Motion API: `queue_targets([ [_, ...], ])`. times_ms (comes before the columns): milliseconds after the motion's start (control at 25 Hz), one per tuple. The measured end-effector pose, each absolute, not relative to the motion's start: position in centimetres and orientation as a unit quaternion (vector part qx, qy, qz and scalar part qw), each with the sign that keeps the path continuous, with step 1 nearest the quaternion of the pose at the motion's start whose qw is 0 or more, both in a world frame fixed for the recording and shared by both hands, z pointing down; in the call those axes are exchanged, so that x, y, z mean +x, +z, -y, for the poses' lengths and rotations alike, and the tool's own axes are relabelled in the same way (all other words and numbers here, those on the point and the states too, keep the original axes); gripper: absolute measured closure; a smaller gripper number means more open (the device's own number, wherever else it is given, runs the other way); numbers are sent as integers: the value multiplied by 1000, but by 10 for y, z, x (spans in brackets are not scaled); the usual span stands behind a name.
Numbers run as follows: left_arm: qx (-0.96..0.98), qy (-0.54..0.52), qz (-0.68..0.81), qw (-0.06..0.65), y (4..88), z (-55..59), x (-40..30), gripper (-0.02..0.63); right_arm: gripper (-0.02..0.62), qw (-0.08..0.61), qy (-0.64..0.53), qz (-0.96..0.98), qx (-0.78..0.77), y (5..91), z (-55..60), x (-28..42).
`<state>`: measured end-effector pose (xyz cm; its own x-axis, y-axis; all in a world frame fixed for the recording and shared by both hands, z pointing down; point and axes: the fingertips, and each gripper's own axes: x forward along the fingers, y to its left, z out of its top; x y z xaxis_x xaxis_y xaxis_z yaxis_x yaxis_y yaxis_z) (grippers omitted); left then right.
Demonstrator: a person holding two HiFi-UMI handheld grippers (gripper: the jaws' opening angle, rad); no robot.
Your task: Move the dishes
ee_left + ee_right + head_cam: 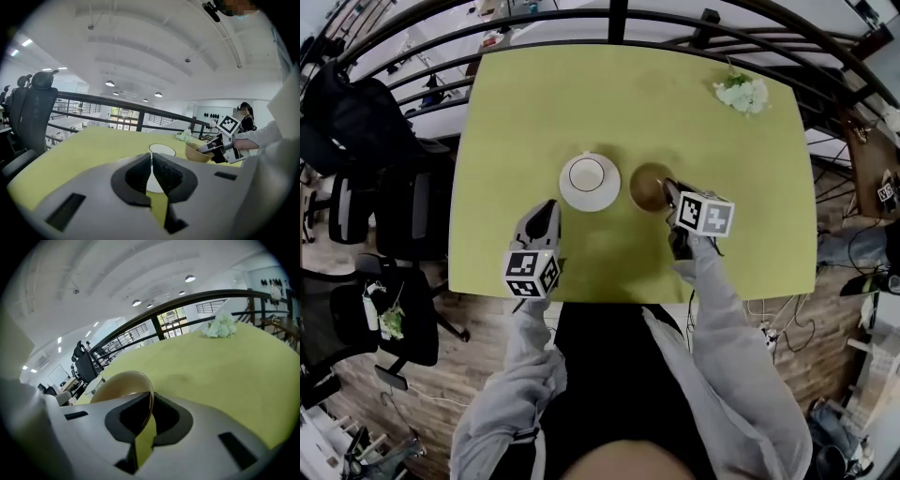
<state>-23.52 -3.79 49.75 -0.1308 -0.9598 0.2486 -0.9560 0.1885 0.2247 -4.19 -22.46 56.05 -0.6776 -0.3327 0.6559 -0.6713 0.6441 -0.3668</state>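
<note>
A tan bowl (649, 187) sits tilted just right of the table's middle, its near rim pinched between the jaws of my right gripper (671, 194). The right gripper view shows that rim (149, 399) clamped between the two black pads. Left of the bowl a white plate (590, 181) lies flat on the green table (534, 103). My left gripper (547, 208) hovers near the plate's front left edge, shut with nothing between its pads. In the left gripper view the white plate (162, 150), the bowl (197, 153) and the right gripper lie ahead.
A small white and green flower bunch (742, 93) lies at the table's far right corner. A black railing (619, 19) runs behind the table. Office chairs (356, 202) stand to the left, and another chair (394, 319) at the near left.
</note>
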Motion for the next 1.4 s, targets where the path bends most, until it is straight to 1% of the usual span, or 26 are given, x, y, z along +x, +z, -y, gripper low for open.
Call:
queue_targets([
  [400, 630, 2, 754, 185, 515, 38, -235, 581, 569, 305, 319, 843, 307, 600, 238, -50],
  [880, 634, 8, 746, 202, 529, 35, -236, 581, 569, 315, 317, 835, 319, 613, 239, -49],
  [960, 636, 8, 744, 203, 530, 35, -234, 581, 561, 316, 314, 836, 322, 612, 239, -49],
  [1000, 637, 8, 743, 203, 530, 34, -234, 581, 551, 314, 312, 836, 323, 611, 238, -49],
  [1120, 638, 6, 742, 203, 528, 32, -234, 581, 486, 304, 315, 838, 324, 607, 237, -49],
  [1280, 638, -3, 744, 200, 519, 28, -236, 581, 363, 283, 319, 844, 326, 591, 237, -45],
  [1400, 640, -9, 744, 193, 509, 27, -236, 581, 328, 264, 312, 851, 329, 573, 237, -38],
])
